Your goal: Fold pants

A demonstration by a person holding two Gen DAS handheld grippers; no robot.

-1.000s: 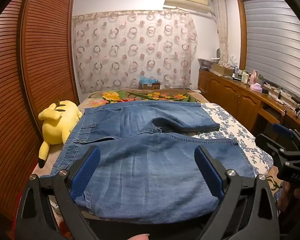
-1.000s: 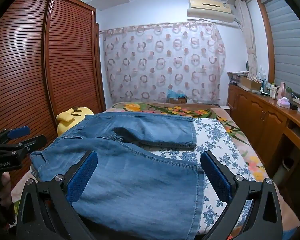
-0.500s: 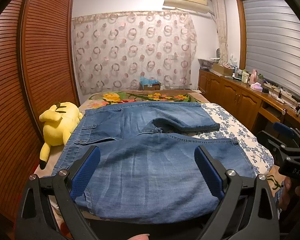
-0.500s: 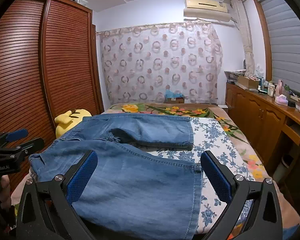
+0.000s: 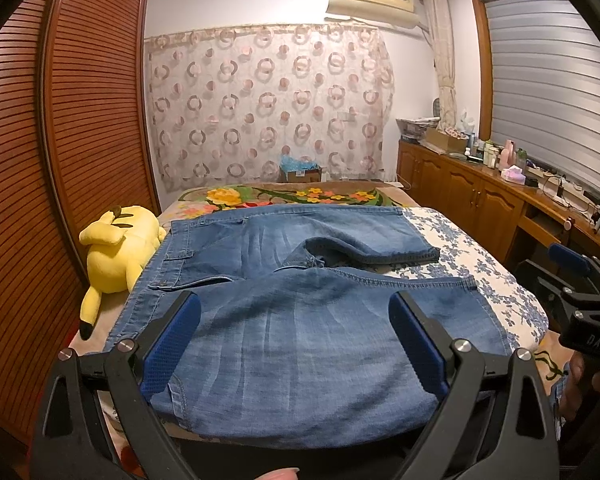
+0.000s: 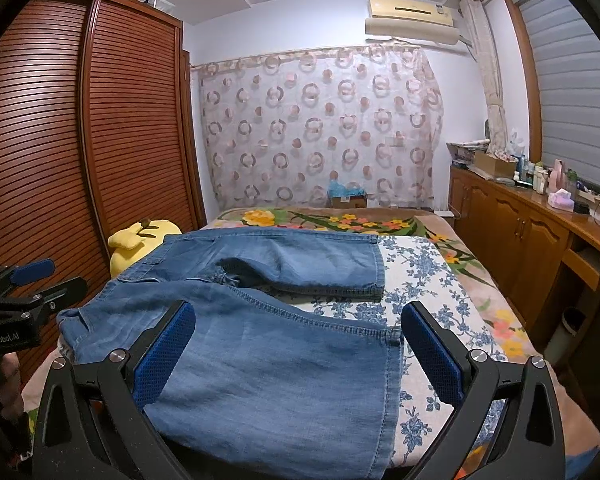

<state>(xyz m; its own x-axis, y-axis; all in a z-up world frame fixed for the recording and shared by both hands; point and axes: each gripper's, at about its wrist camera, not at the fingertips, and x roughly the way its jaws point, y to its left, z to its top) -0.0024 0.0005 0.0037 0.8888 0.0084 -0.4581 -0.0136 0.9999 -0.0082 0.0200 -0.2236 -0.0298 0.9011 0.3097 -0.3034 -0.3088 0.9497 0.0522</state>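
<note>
Hovering over the near edge of the bed [image 5: 496, 280], both tools were spread wide with nothing between their blue pads. The left tool [image 5: 296, 344] hung above the near leg of the pants [image 5: 300, 344]; the right tool [image 6: 300, 354] hung above the same leg, closer to its hem, and each showed in the other's view at the frame edge.

The pants, blue denim shorts, lay flat on the bed, not yet folded. Their long axis ran across the bed: waistband toward the yellow plush [image 5: 116, 252], hems pointing away from it, toward the wooden desk [image 5: 500, 188] along the window wall. The two legs were splayed, the far one lying beyond the near one with flowered sheet showing between their hems.

As I judged it, the step in hand was the first fold, one leg laid over the other. To do it well, each tool would want to pinch the near leg's outer edge, one near the waistband corner beside the plush, one at the hem, taking all the denim layers but none of the sheet. Lifting both ends level and carrying them evenly would help the side seams meet and keep the crotch from bunching.
</note>
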